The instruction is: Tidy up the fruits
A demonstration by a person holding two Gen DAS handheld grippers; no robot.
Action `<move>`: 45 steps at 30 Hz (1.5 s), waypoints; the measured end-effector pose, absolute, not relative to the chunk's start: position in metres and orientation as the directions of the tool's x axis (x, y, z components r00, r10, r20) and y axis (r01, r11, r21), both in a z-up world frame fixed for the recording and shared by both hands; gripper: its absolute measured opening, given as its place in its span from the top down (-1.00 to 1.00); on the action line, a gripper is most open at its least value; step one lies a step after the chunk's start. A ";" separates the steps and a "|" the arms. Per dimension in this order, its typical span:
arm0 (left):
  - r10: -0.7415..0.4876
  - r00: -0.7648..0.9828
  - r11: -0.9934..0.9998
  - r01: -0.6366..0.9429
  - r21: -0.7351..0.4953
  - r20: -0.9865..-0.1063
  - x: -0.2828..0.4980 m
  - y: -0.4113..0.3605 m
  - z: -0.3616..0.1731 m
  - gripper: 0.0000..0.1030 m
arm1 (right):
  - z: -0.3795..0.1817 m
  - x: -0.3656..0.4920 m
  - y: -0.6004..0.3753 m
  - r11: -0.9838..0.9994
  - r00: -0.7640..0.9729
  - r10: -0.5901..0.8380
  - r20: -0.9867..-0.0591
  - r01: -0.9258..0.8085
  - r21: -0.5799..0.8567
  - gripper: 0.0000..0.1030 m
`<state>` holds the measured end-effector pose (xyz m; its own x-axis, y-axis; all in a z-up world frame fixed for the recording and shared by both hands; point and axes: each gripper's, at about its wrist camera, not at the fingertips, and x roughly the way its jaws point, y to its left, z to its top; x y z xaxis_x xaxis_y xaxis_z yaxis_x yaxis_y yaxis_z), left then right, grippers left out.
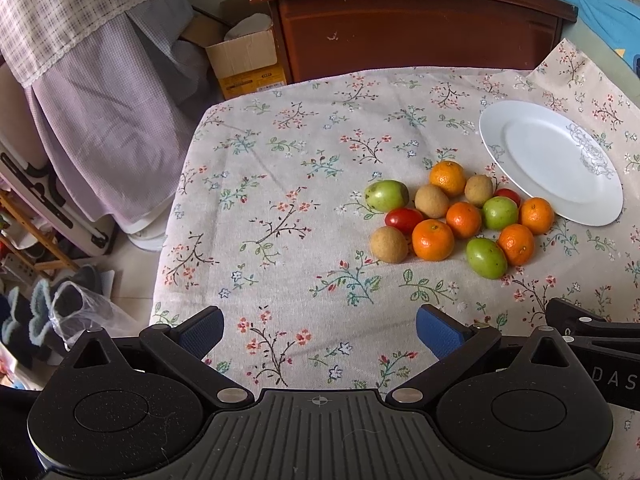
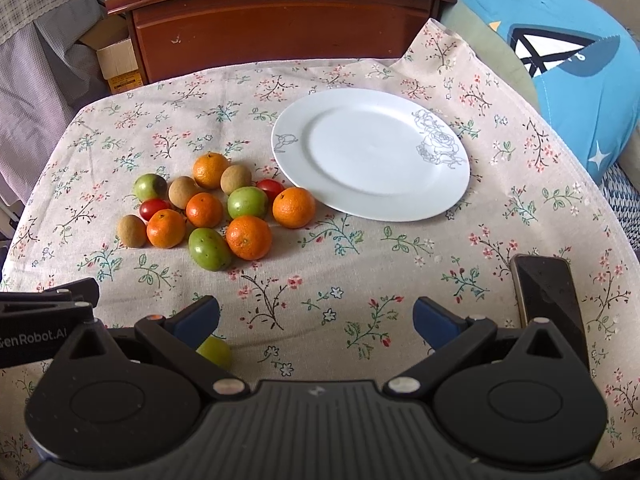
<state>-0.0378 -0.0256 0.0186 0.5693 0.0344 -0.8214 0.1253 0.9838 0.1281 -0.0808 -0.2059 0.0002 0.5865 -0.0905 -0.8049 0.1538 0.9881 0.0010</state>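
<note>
A heap of fruit lies on the flowered tablecloth: several oranges [image 1: 433, 239] [image 2: 248, 237], green fruits [image 1: 486, 257] [image 2: 209, 249], brown round fruits [image 1: 388, 244] [image 2: 131, 231] and two red tomatoes [image 1: 404, 217] [image 2: 153, 207]. A white plate [image 1: 520, 184] [image 2: 372, 204] lies empty just right of the heap. One more green fruit [image 2: 215, 352] sits apart, beside my right gripper's left finger. My left gripper [image 1: 320, 330] is open and empty, near the table's front edge. My right gripper [image 2: 316, 318] is open and empty, in front of the plate.
A black phone [image 2: 548, 292] lies at the front right of the table. A wooden cabinet [image 1: 416, 28] stands behind the table. A cardboard box [image 1: 248, 60] and draped cloth are at the left. A blue cushion [image 2: 560, 48] is at the right.
</note>
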 end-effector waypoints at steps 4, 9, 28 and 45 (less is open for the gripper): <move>0.035 0.572 0.984 0.123 0.127 -0.819 -0.038 -0.025 0.019 -1.00 | 0.001 -0.082 -0.205 0.989 0.599 -0.091 -0.795 0.149 0.000 -0.98; 0.031 0.577 0.985 0.121 0.123 -0.816 -0.038 -0.025 0.020 -0.99 | 0.003 -0.083 -0.205 0.990 0.614 -0.078 -0.786 0.139 0.010 -0.98; 0.037 0.579 0.983 0.124 0.133 -0.815 -0.038 -0.025 0.020 -0.97 | 0.001 -0.082 -0.204 0.992 0.612 -0.062 -0.789 0.128 0.021 -0.97; -0.027 0.571 0.984 0.158 0.077 -0.821 -0.038 -0.020 0.019 -0.99 | 0.009 -0.091 -0.236 0.975 0.640 -0.005 -0.768 0.172 0.138 -0.82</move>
